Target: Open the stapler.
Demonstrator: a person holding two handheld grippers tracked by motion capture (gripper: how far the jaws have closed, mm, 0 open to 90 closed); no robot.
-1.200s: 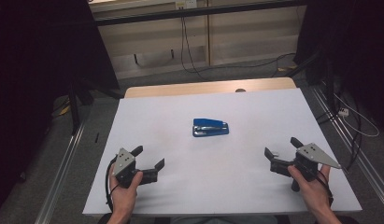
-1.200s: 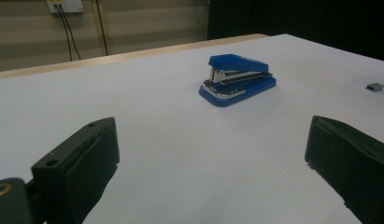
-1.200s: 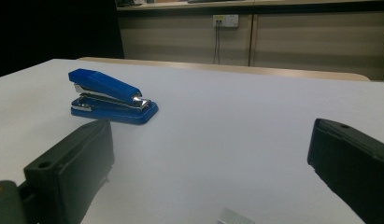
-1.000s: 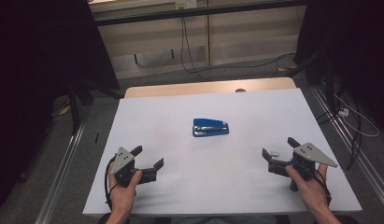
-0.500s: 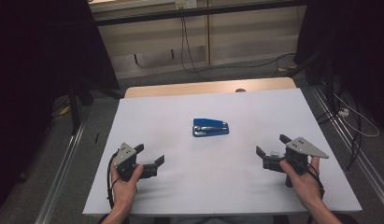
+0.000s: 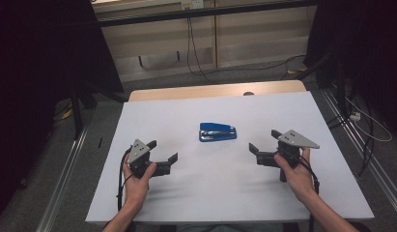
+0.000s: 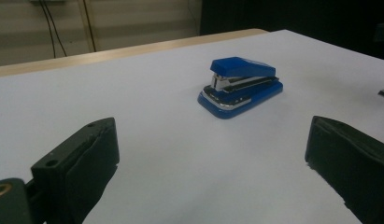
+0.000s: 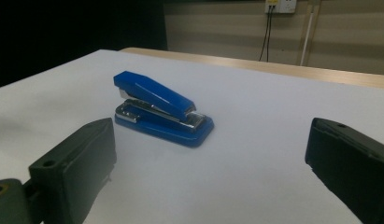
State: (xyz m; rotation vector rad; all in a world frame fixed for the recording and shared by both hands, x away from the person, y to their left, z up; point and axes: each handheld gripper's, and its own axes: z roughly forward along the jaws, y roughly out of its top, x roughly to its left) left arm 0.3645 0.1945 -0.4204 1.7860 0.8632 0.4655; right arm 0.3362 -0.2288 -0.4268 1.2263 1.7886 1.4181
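— Mid-table, what lies there?
— One blue stapler (image 6: 217,131), flat on its base on the white table (image 6: 196,203), a little past the middle toward the far edge. Long axis runs across the table. Top arm blue, metal magazine showing beneath it, arm slightly raised at one end.

— Anything touching it?
— Nothing. Bare white surface all round it.

— Nearest tool?
— Right gripper (image 6: 264,148), to the stapler's right and a little nearer the person, near it but apart. Jaws spread wide, nothing between them. From the right gripper view the stapler (image 8: 162,109) sits ahead, left of centre, beyond the left jaw tip.

— And the other?
— Left gripper (image 6: 163,152), farther off, to the stapler's left and nearer the person. Jaws likewise spread, gripping nothing. In the left gripper view the stapler (image 7: 241,86) sits ahead, between the lines of the two jaws, well beyond their tips.

— Hands?
— Each gripper held in one hand; forearms enter from the near edge. Grey three-cornered plate on top of each.

— Beyond the table?
— Wooden strip along the far edge, then floor with cables, a pale wall panel behind.
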